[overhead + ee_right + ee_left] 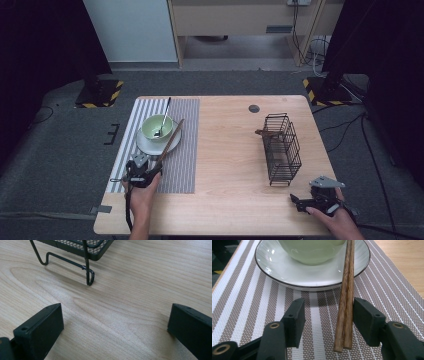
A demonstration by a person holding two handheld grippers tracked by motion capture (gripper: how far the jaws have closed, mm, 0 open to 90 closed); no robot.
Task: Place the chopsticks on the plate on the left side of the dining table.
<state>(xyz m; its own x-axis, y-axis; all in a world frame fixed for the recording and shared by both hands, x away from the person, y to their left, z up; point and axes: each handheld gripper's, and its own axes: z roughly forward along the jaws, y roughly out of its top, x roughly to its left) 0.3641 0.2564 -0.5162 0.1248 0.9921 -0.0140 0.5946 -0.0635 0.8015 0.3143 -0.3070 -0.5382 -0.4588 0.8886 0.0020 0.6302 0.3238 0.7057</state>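
Observation:
A pair of brown wooden chopsticks (170,142) (345,302) leans with its far end on the rim of a white plate (149,145) (287,272) and its near end on the striped mat (182,165) (249,302). My left gripper (156,167) (329,307) is open around that near end: the sticks lie close against the right jaw, and the left jaw stands well apart. A pale green bowl (157,126) (312,250) with a metal spoon (164,117) sits on the plate. My right gripper (295,200) (117,308) rests open and empty near the table's front right.
A black wire basket (282,150) (75,245) stands on the wooden table (230,150) just beyond the right gripper, with something brown at its far left side. A grey round cap (254,108) is set in the table near the back edge.

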